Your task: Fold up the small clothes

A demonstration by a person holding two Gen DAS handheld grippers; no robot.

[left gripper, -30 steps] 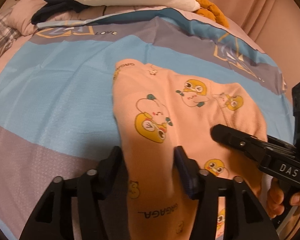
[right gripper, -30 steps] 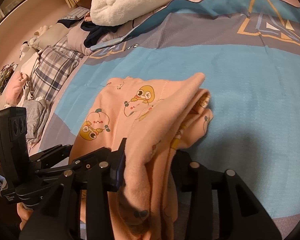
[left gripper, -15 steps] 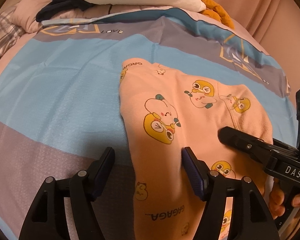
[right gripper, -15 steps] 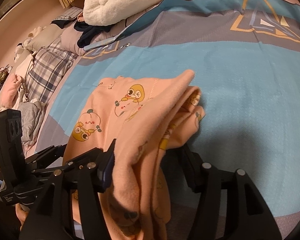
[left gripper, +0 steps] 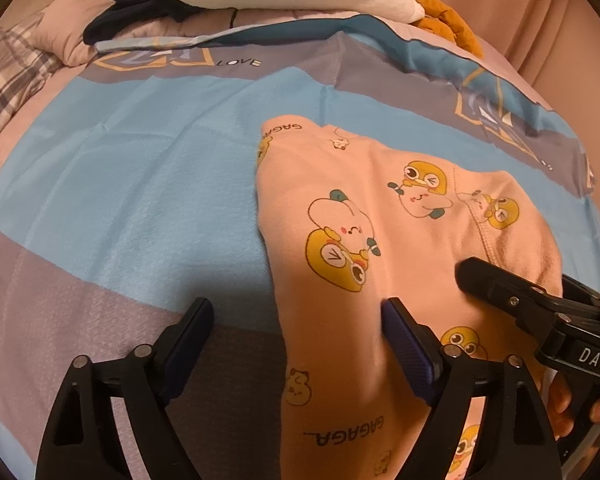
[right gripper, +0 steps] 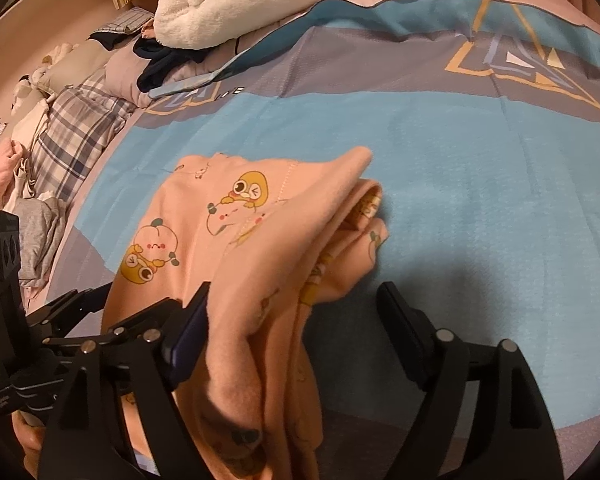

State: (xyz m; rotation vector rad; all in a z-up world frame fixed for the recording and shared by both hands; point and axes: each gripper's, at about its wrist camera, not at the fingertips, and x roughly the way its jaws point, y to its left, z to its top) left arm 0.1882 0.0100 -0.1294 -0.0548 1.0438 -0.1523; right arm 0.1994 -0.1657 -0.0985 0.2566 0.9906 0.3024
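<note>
**Fold laid down, both grips let go**

Your peach garment (left gripper: 380, 248) lies doubled over on the blue bedspread (left gripper: 140, 184); squaring or another fold may remain. Your left gripper (left gripper: 296, 328) and right gripper (right gripper: 296, 312) have just been opening and stand wide, each straddling a near edge of cloth without pinching.

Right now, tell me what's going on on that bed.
A person is folding a small peach garment with cartoon prints on the blue and grey bedspread, using a handheld claw in each hand. The left claw and the right claw have both just been opening, so the fabric lies loose between their fingers, folded over on itself, with neither pinching it.
</note>
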